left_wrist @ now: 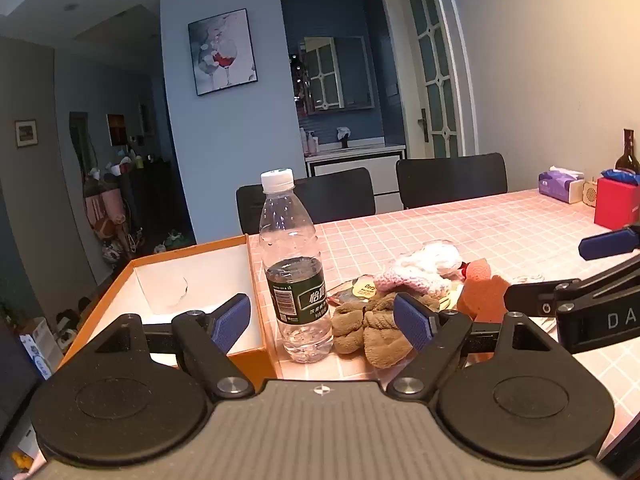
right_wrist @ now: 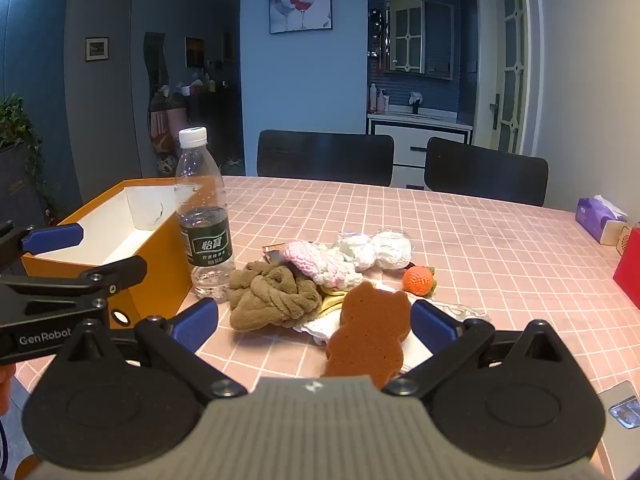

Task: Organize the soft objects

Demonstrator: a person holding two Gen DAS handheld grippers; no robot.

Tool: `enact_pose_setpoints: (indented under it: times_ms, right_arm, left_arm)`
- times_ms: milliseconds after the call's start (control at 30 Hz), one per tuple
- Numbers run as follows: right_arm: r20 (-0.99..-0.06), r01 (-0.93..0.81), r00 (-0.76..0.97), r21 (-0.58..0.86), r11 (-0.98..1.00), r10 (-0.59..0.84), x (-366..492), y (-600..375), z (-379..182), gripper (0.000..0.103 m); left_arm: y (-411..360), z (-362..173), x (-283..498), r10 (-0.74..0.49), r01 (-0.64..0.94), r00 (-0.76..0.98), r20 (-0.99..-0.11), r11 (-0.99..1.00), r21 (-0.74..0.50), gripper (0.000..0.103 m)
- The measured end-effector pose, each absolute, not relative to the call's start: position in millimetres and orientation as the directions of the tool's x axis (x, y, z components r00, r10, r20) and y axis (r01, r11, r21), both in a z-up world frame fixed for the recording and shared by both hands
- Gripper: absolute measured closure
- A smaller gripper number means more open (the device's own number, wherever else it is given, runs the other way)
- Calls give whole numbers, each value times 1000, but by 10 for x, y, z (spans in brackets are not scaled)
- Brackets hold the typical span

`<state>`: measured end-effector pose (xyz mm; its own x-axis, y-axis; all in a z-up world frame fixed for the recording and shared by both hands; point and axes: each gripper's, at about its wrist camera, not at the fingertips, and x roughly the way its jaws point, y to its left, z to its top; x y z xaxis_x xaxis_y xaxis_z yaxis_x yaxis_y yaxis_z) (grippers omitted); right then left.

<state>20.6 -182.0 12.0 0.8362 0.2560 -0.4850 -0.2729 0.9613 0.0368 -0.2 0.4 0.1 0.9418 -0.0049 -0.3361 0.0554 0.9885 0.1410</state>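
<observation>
A pile of soft things lies on the pink checked tablecloth [right_wrist: 480, 240]: a brown twisted cloth [right_wrist: 272, 296], a pink-and-white knitted piece [right_wrist: 320, 264], white fluffy balls [right_wrist: 376, 250], a small orange knitted fruit [right_wrist: 418, 279] and an orange-brown cat-shaped sponge [right_wrist: 370, 334]. An open orange box [right_wrist: 120, 240] with a white inside stands to the left. My right gripper [right_wrist: 316, 322] is open, its jaws either side of the sponge. My left gripper [left_wrist: 322, 322] is open in front of the brown cloth [left_wrist: 372, 330] and the box [left_wrist: 192, 280].
A water bottle [left_wrist: 294, 264] stands between the box and the pile. A purple tissue pack [right_wrist: 598, 218] and a red box [right_wrist: 628, 272] sit at the table's right side. Two black chairs [right_wrist: 324, 156] stand behind the table. Flat wrappers [left_wrist: 356, 292] lie under the pile.
</observation>
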Motion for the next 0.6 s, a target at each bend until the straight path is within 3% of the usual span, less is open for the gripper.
enact_pose_setpoints:
  times_ms: [133,300,600]
  right_arm:
    - [-477,-276,840,34,961,258,200,-1796,111,3]
    - [-488,-287,828,53,957,275,224,-1826,118,3]
    - [-514,-284,816,40,958,263,272,-1751,67,3]
  left_arm:
    - [94,28,-30,-37,78,942,-333,991,111,13]
    - [-2,-26,7,15,46,936,-351,985,165,21]
    - [51,-65,49,-24,75,925,-378,990,122,26]
